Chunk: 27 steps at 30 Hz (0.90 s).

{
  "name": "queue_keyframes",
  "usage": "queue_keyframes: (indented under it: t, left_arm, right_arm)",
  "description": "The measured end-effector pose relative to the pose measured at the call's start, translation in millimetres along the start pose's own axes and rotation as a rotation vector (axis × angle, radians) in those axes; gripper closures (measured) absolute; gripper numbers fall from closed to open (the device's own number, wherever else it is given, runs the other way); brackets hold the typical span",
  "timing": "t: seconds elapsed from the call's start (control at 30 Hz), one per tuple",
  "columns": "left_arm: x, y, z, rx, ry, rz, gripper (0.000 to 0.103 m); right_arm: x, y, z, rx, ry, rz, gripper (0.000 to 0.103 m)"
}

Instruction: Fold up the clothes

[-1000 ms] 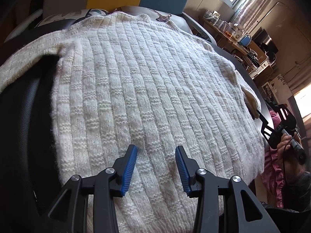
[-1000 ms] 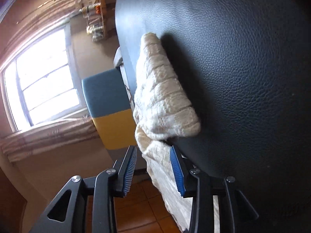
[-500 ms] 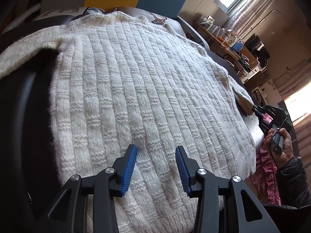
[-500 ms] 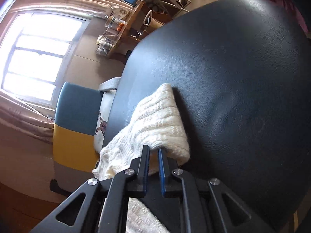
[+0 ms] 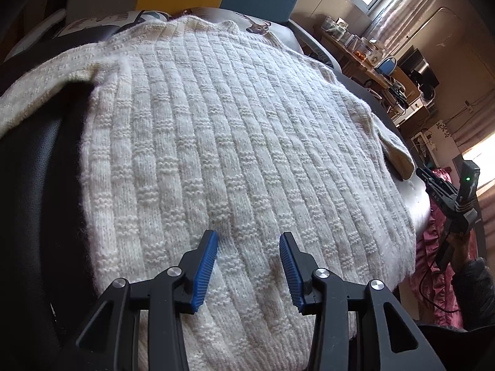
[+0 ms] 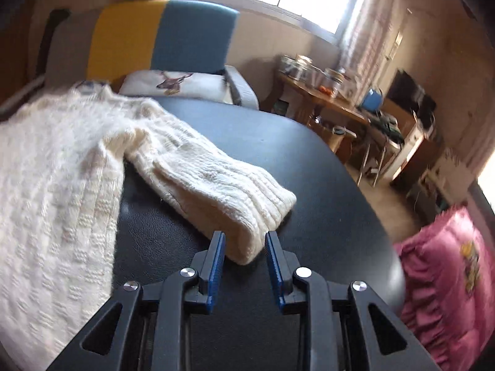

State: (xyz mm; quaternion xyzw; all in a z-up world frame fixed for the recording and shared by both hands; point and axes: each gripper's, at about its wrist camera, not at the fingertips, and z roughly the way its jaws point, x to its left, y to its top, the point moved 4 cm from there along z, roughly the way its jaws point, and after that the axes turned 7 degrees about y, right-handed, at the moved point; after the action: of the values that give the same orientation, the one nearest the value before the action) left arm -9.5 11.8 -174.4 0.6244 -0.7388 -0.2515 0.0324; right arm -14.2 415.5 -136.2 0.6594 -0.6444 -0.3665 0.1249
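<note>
A cream knit sweater (image 5: 222, 142) lies spread flat on a black leather table (image 5: 34, 185). My left gripper (image 5: 249, 247) hovers open just over its near hem, with nothing between the fingers. In the right wrist view, the sweater's sleeve (image 6: 210, 179) lies stretched across the black table (image 6: 324, 185), its cuff end reaching in between the fingertips of my right gripper (image 6: 244, 242). Those jaws are opening and the pads stand off the cuff. In the left wrist view the right gripper (image 5: 433, 182) shows at the far right, held by a hand just past the table edge.
Behind the table stands a sofa with a yellow and blue back (image 6: 161, 34) and a deer-print cushion (image 6: 173, 82). A wooden desk (image 6: 328, 95) crowded with jars is at the back right. A pink frilled cloth (image 6: 445, 272) lies off the table's right edge.
The right gripper closed near the cuff, then rolled upright, rose, and its jaws parted again. The sleeve now lies flat on the table. The left gripper has not moved.
</note>
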Motion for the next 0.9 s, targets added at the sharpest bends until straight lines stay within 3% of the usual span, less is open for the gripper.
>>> queue_keyframes:
  t: [0.1,0.2,0.3,0.4,0.43,0.47,0.57,0.63,0.73,0.83,0.9]
  left_arm:
    - [-1.1,0.8,0.6,0.003,0.009,-0.001,0.059]
    - [-2.2,1.7,1.5,0.006,0.009,-0.001,0.056]
    - [-3.8,2.8,2.2,0.01,0.004,-0.001,0.051]
    - [-6.3,2.8,2.6,0.011,0.007,0.009,0.048]
    - [-6.8,2.7,2.5,0.011,0.007,0.013,0.047]
    - [-7.3,2.7,2.5,0.01,0.007,0.018,0.047]
    - [-7.0,2.5,2.6,0.009,-0.001,0.011,0.045]
    - [-7.1,2.7,2.5,0.009,-0.004,0.012,0.045]
    - [-7.0,2.3,1.9,0.003,-0.008,0.015,0.045]
    - [-7.4,2.1,1.6,-0.001,-0.007,0.016,0.044]
    - [-8.1,2.4,1.9,0.002,-0.004,0.023,0.044]
  right_arm:
    - [20.3,8.4,30.2,0.007,-0.105,-0.259,0.075]
    - [44.8,11.3,55.8,0.018,-0.155,-0.474,0.077]
    - [62.3,15.0,81.1,0.005,-0.311,-0.673,0.077]
    - [60.8,25.0,101.0,0.039,-0.344,-0.663,0.079]
    - [58.2,29.0,106.5,0.055,-0.338,-0.637,0.086]
    - [54.9,32.4,108.7,0.064,-0.327,-0.606,0.094]
    - [37.7,46.0,98.5,0.048,-0.296,-0.473,0.096]
    - [11.5,60.2,87.6,0.05,-0.257,-0.307,0.097]
    - [-61.3,67.6,65.4,0.089,-0.144,0.127,0.097]
    - [-141.8,24.8,51.1,0.116,-0.027,0.61,0.097]
    - [-165.3,-11.2,54.7,0.136,0.05,0.792,0.097]
